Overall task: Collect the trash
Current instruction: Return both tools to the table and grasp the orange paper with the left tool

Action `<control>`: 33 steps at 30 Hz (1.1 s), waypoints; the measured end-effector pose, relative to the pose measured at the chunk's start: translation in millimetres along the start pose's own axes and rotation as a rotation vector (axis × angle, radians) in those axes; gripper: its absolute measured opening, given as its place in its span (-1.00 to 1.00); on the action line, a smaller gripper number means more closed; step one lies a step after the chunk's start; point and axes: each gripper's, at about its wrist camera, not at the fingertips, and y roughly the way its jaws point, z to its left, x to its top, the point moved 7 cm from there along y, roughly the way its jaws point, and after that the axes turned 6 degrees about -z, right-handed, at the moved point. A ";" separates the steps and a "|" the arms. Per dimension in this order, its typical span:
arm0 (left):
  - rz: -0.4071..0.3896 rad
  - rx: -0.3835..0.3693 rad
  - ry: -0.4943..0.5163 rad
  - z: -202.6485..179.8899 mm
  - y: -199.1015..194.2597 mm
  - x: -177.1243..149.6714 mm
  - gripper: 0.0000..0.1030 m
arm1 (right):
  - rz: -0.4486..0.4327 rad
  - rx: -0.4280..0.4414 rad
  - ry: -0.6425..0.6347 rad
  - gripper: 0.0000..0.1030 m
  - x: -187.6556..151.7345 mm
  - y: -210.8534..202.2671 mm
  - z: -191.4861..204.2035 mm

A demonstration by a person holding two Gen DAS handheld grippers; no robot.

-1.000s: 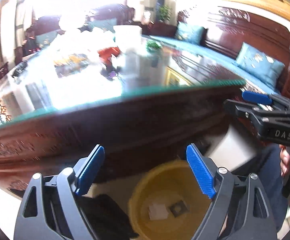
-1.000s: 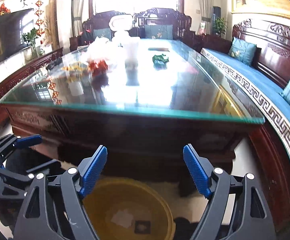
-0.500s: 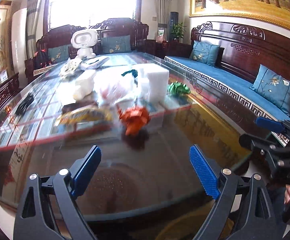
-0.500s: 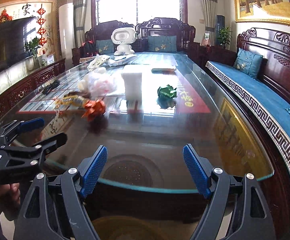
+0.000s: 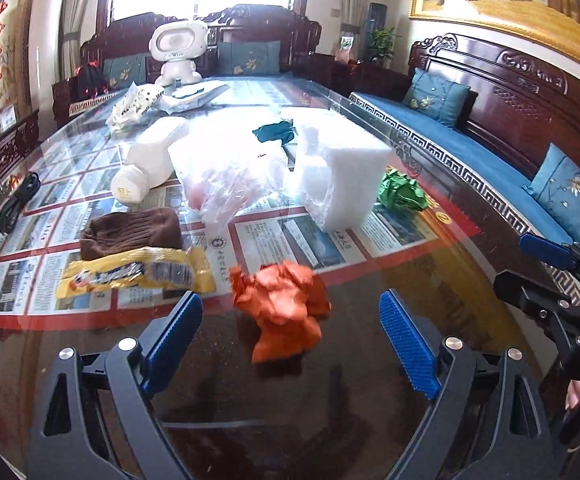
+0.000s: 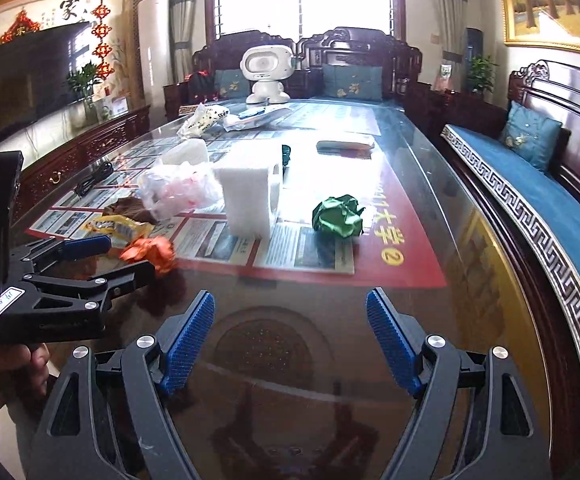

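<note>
Both hand-held grippers hover over the near edge of the glass-topped dark wooden surface [image 5: 370, 360], jaws spread wide and empty: the left hand-held gripper [image 5: 290, 332] faces a crumpled orange paper ball [image 5: 282, 304] just beyond its fingertips, the right hand-held gripper [image 6: 290, 332] faces a crumpled green paper ball [image 6: 338, 216] lying farther in, towards the right edge

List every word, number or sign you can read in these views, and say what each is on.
"家": calligraphy scroll on the far wall.
"2" in a yellow circle: red sheet under the table glass.
Handwritten, apparently "50": white sticker on the left tool.
Large yellow characters beside that circle: not clearly readable.
Yellow snack wrapper, newspaper sheets, white bottle cap: print too small or blurred.
</note>
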 end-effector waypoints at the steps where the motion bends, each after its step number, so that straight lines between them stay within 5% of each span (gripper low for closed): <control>1: 0.005 -0.001 -0.004 -0.2 4.2 2.2 0.74 | 0.003 0.010 -0.001 0.48 1.2 4.2 -2.0; 8: 0.054 0.009 -0.018 -2.5 26.6 7.6 0.69 | 0.011 0.066 -0.018 0.48 6.1 24.5 -6.3; 12: 0.086 -0.024 -0.037 -1.3 35.0 4.7 -0.11 | 0.010 0.078 -0.013 0.48 7.7 28.1 -10.1; 33: 0.042 -0.081 -0.055 21.3 31.7 21.6 -0.14 | 0.020 0.090 -0.048 0.32 46.1 72.2 40.4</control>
